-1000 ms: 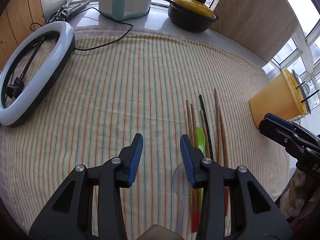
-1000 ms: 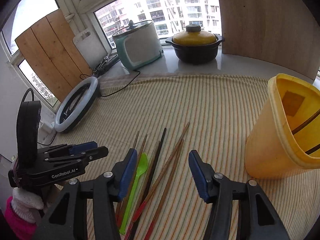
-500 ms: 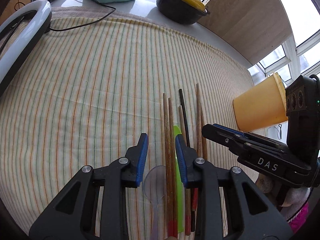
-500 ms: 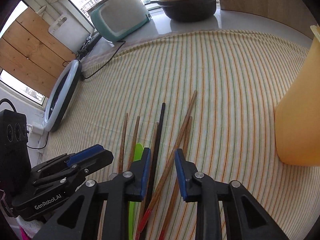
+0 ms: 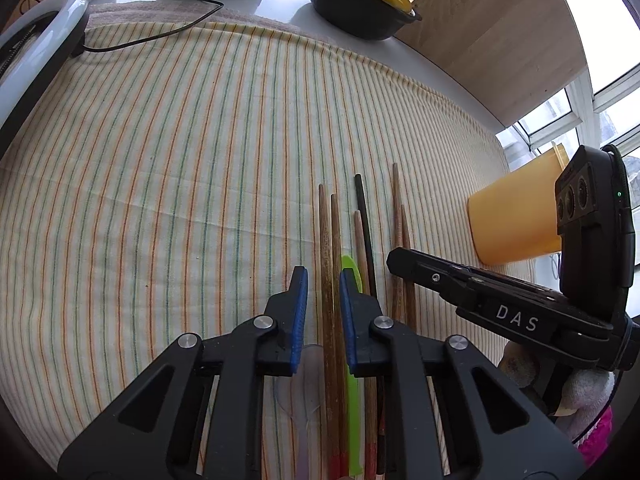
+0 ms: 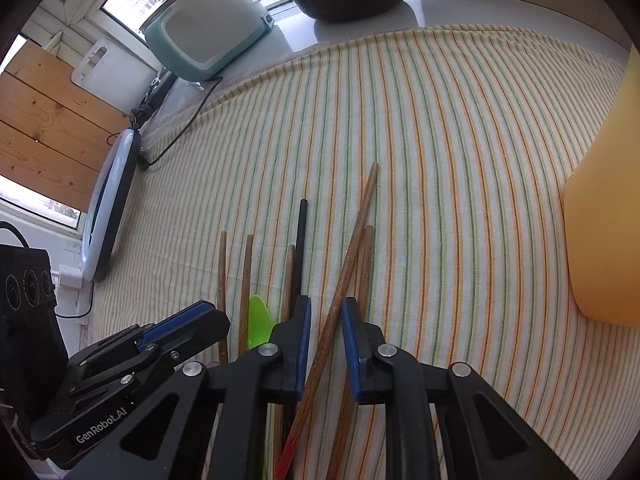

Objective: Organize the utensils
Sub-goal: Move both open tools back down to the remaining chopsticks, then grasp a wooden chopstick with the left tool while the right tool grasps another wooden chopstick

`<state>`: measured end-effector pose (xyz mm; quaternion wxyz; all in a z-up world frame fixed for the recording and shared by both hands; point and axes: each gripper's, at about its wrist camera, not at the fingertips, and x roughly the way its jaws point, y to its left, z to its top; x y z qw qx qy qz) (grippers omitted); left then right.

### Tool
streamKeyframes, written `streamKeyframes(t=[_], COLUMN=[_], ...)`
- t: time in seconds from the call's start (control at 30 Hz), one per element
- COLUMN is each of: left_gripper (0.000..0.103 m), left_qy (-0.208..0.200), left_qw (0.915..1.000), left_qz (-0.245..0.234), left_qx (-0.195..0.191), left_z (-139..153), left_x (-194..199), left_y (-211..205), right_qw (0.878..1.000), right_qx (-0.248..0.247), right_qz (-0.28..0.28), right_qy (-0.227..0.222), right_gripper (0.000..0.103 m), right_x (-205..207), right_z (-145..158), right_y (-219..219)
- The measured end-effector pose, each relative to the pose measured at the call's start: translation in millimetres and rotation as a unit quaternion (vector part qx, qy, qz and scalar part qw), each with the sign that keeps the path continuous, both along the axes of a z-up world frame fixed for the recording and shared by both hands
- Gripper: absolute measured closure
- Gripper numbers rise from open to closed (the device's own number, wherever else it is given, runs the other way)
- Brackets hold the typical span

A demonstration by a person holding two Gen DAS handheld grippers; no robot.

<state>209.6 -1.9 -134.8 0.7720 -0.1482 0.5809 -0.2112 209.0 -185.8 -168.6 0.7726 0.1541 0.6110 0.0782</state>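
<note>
Several brown chopsticks, a black chopstick (image 5: 362,216), a green spoon (image 5: 349,268) and a clear spoon (image 5: 304,384) lie side by side on the striped cloth (image 5: 180,160). My left gripper (image 5: 323,292) hangs low over them, its jaws closing around two brown chopsticks (image 5: 326,240), with a gap still showing at the left pad. My right gripper (image 6: 326,316) is closing around a slanted red-tipped chopstick (image 6: 352,240), its pads not pressing on it. The yellow cup (image 6: 604,220) stands to the right.
A ring light (image 5: 36,64) lies at the cloth's left edge with a black cable beside it. A black pot with a yellow lid (image 5: 360,4) and a teal appliance (image 6: 208,28) stand at the back. A wooden board (image 5: 500,40) leans at the back right.
Both grippers have dropped toward the utensils and their jaws have narrowed a lot. The left now straddles two brown chopsticks, the right the red-tipped one.
</note>
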Motion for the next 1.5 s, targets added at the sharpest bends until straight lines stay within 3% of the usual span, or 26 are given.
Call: streamKeyframes(t=[0.17, 0.57, 0.87, 0.97, 1.0, 1.03, 1.07, 1.1, 1.3, 1.33, 1.4, 1.5], left_gripper=[0.095, 0.099, 0.1, 0.1, 0.098, 0.09, 0.08, 0.077, 0.076, 0.078, 0.094, 0.1], left_qy=[0.001, -0.011, -0.028, -0.005, 0.009, 0.021, 0.021, 0.017, 0.012, 0.013, 0.014, 0.003], left_qw=[1.0, 0.9999, 0.9996, 0.9998, 0.9996, 0.9994, 0.9993, 0.9995, 0.9998, 0.9998, 0.9998, 0.9999], left_qz=[-0.001, 0.003, 0.007, 0.007, 0.005, 0.003, 0.005, 0.007, -0.003, -0.006, -0.005, -0.002], left_qx=[-0.001, -0.004, -0.004, -0.02, -0.026, -0.029, -0.029, -0.026, -0.013, -0.011, -0.01, -0.012], left_z=[-3, 1, 10, 7, 5, 3, 2, 3, -1, -3, -6, -4], left_x=[2, 3, 0, 2, 4, 6, 6, 6, 9, 9, 10, 9], left_y=[-2, 1, 8, 9, 8, 7, 7, 6, -10, -14, -15, -14], right_qw=[1.0, 0.998, 0.999, 0.999, 0.999, 0.999, 0.999, 0.999, 0.999, 0.999, 0.999, 0.999], right_qx=[-0.01, -0.057, -0.044, -0.042, -0.041, -0.04, -0.039, -0.039, -0.04, -0.04, -0.039, -0.038], right_qz=[0.002, 0.025, 0.025, 0.021, 0.02, 0.019, 0.019, 0.019, 0.022, 0.022, 0.022, 0.022], right_qy=[0.001, -0.004, -0.013, -0.012, -0.012, -0.011, -0.011, -0.01, -0.011, -0.011, -0.012, -0.012], right_gripper=[0.089, 0.096, 0.099, 0.099, 0.099, 0.099, 0.099, 0.099, 0.099, 0.099, 0.099, 0.099], right_x=[4, 13, 7, 5, 5, 4, 4, 4, 2, 2, 1, 0], right_z=[-2, -3, -1, -1, -1, -1, -1, -1, -2, -2, -2, -2], right_y=[1, 13, 9, 7, 5, 5, 4, 4, 5, 5, 5, 4])
